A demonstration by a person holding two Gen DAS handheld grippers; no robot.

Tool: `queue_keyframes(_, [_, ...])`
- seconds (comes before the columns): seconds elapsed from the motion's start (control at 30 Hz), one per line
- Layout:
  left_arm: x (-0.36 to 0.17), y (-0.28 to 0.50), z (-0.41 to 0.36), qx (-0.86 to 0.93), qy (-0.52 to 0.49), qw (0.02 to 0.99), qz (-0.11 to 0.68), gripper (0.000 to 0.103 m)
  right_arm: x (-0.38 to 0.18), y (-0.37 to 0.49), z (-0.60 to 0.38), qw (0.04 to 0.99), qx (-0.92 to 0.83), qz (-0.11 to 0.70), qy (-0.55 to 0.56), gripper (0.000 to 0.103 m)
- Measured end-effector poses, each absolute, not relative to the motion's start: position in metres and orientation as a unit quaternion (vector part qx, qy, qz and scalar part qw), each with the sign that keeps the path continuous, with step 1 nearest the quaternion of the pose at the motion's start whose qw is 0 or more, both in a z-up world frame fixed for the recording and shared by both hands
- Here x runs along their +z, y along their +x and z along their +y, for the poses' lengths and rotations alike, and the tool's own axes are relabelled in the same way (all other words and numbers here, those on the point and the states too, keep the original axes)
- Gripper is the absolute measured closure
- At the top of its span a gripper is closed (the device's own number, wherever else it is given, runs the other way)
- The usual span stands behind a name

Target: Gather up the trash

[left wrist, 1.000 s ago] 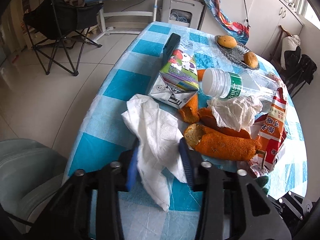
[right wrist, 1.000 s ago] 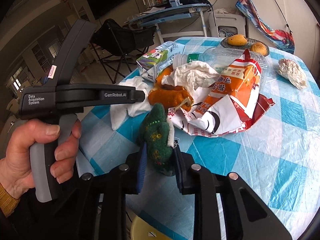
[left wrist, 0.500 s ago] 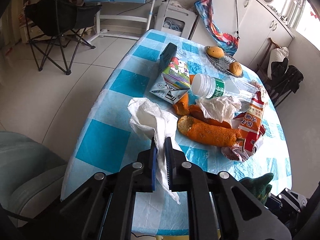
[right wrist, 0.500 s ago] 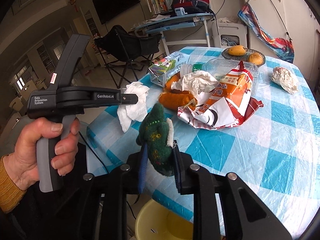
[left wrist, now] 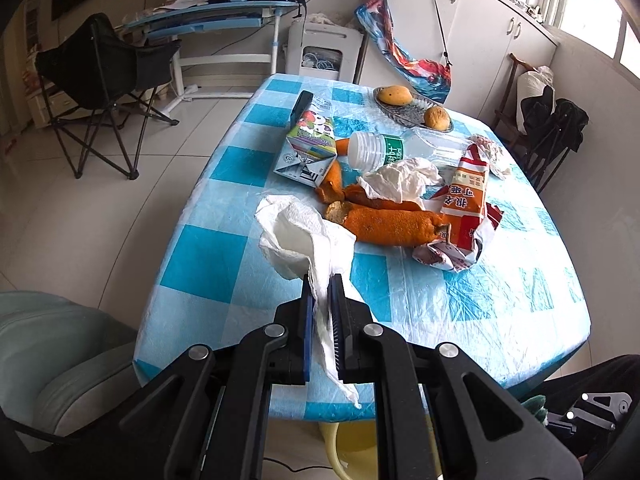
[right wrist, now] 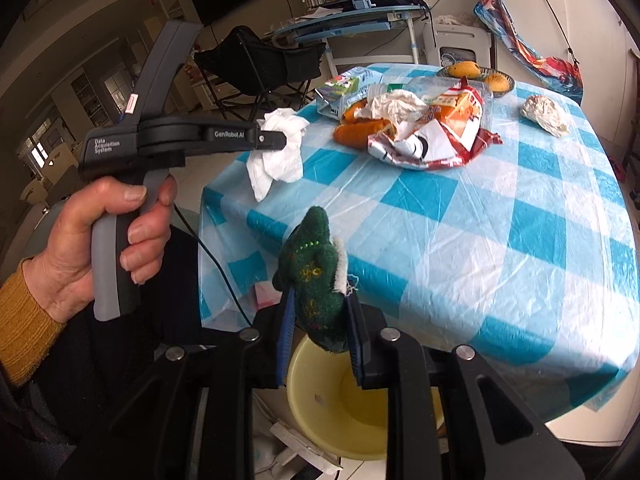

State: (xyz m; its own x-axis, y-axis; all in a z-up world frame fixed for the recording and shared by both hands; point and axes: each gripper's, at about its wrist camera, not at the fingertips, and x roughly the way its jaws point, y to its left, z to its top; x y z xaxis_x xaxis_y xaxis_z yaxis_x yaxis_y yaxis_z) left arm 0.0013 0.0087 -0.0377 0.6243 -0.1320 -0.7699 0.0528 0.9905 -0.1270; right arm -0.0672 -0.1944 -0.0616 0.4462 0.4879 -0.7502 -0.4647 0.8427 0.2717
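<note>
My left gripper (left wrist: 320, 288) is shut on a white paper towel (left wrist: 304, 236), lifted off the blue-checked table (left wrist: 500, 320); the towel (right wrist: 280, 148) hangs from it near the table's left edge in the right wrist view. My right gripper (right wrist: 320, 316) is shut on a dark green felt piece (right wrist: 316, 272), held off the table's near edge above a yellow bin (right wrist: 340, 412). On the table lie orange peel (left wrist: 388, 224), a crumpled tissue (left wrist: 400, 180), a red-and-white snack bag (left wrist: 464, 208), a milk carton (left wrist: 312, 144) and a plastic bottle (left wrist: 404, 148).
A glass dish with two fruits (left wrist: 412, 108) sits at the table's far side. A crumpled wrapper (right wrist: 546, 114) lies at the right. A grey-green armchair (left wrist: 52, 352) stands at the left, a black folding chair (left wrist: 104, 80) behind. A hand (right wrist: 108, 240) holds the left tool.
The left gripper closed on the paper towel and pulled it up and back from the pile. The right gripper drew back off the table edge with the green piece, over the yellow bin.
</note>
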Motion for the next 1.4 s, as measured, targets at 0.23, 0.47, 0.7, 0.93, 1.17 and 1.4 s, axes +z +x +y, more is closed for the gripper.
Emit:
queue_keyframes(0.23, [-0.039,-0.023,0.004,-0.067,-0.046,0.900,0.429,0.095,-0.064,-0.072,-0.205,0.861,0.246,0.445,0.027,0.059])
queue_keyframes(0.47, [-0.043,-0.048,-0.012,-0.097,-0.036,0.897,0.431,0.095,-0.056,-0.067,-0.228,0.878,0.220,0.416,0.086,0.048])
queue_keyframes(0.7, [-0.051,-0.072,-0.037,-0.144,-0.009,0.885,0.442,0.095,-0.053,-0.064,-0.243,0.890,0.191,0.394,0.127,0.044])
queue_keyframes(0.93, [-0.068,-0.100,-0.079,-0.233,0.051,0.841,0.485,0.094,-0.051,-0.063,-0.259,0.894,0.169,0.384,0.160,0.041])
queue_keyframes(1.17, [-0.080,-0.118,-0.106,-0.266,0.118,0.816,0.500,0.057,-0.048,-0.065,-0.267,0.898,0.156,0.375,0.168,0.040])
queue_keyframes(1.4, [-0.062,-0.105,-0.079,-0.210,0.064,0.859,0.462,0.036,-0.049,-0.062,-0.276,0.897,0.145,0.375,0.182,0.038])
